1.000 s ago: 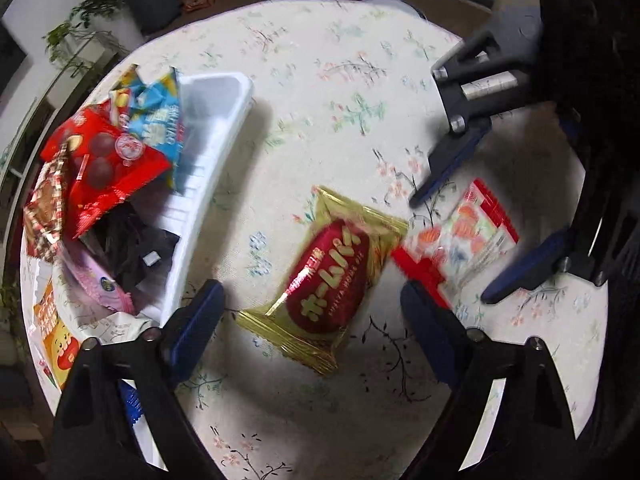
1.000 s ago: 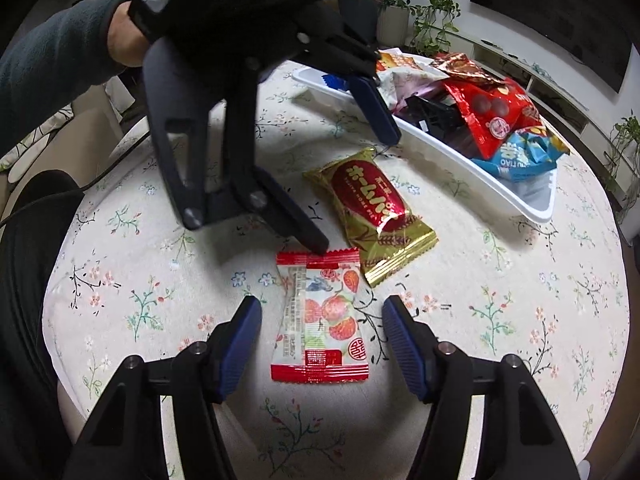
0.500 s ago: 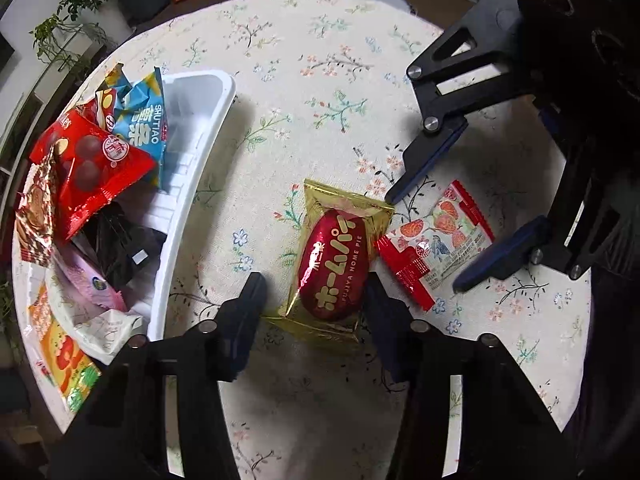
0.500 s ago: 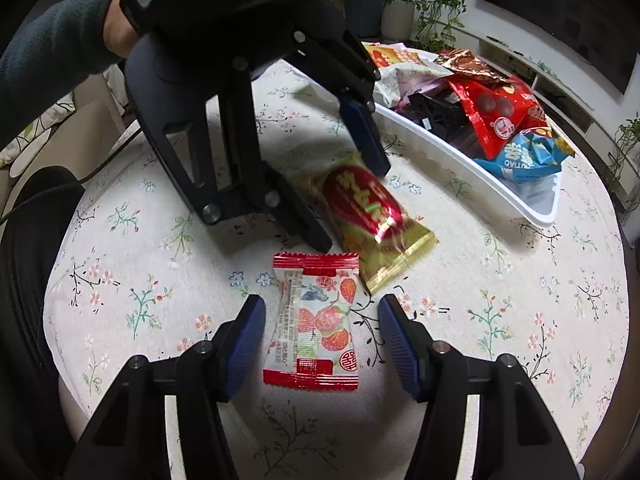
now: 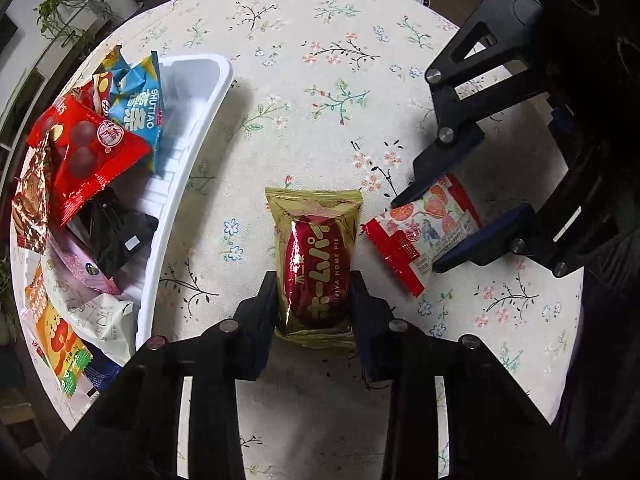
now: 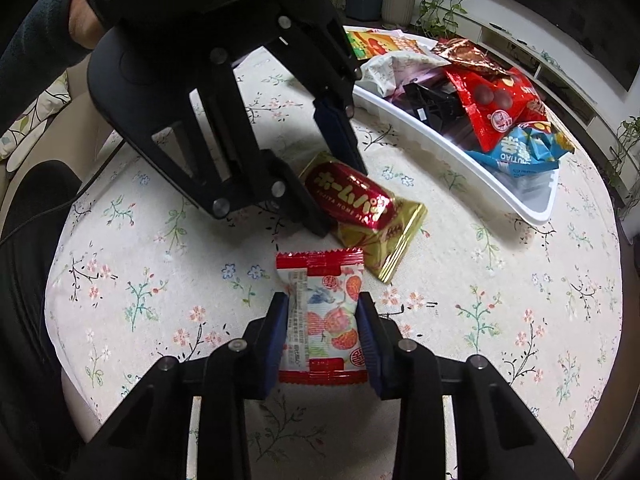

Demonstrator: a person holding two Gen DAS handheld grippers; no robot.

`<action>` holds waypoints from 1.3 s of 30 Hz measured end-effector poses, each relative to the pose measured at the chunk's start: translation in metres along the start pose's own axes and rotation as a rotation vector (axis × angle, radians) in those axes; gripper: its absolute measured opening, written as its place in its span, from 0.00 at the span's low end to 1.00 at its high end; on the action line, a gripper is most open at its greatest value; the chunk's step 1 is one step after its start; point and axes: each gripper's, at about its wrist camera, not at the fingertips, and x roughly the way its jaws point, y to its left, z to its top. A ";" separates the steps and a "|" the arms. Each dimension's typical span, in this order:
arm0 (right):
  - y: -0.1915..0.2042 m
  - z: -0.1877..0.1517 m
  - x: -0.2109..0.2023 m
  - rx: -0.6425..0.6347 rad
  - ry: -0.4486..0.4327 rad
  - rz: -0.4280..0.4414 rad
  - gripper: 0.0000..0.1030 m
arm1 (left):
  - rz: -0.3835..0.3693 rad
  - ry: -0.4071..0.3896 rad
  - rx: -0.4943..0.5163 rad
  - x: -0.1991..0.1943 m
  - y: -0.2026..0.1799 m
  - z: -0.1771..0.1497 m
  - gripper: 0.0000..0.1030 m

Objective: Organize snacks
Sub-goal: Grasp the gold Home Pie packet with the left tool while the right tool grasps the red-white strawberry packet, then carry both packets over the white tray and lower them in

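A gold packet with a red pie label (image 5: pixel 316 264) lies on the floral tablecloth. My left gripper (image 5: pixel 314 280) points down over it, jaws closing, both pads touching the packet's near sides. Just right of it lies a red-and-white strawberry sweet packet (image 6: pixel 322 320). My right gripper (image 6: pixel 322 308) has its jaws closing on that packet, its blue pads pressing the long edges. The right wrist view shows the left gripper (image 6: pixel 340 196) astride the pie packet (image 6: pixel 352 200). In the left wrist view the right gripper (image 5: pixel 420 236) straddles the strawberry packet (image 5: pixel 420 232).
A long white tray (image 5: pixel 180 200) holds several snack bags: red chocolate (image 5: pixel 88 148), blue (image 5: pixel 138 116), black, pink and orange. It also shows at the right (image 6: pixel 440 152). Potted plants stand beyond the round table's edge. A person's dark sleeve (image 6: pixel 36 40) is at upper left.
Both grippers have gone from wide open to closed against their packets. The left one shifted so the pie packet lies straight between its fingers. The pie packet turned slightly.
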 end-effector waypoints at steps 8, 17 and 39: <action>0.008 -0.008 -0.002 -0.007 -0.008 -0.024 0.35 | 0.007 0.006 -0.025 0.001 -0.011 -0.006 0.28; 0.011 -0.021 -0.017 0.022 -0.047 -0.031 0.35 | -0.012 -0.052 -0.112 -0.006 -0.018 -0.028 0.28; 0.010 0.007 -0.059 0.085 -0.141 -0.125 0.35 | 0.248 -0.351 -0.642 -0.101 0.043 -0.128 0.28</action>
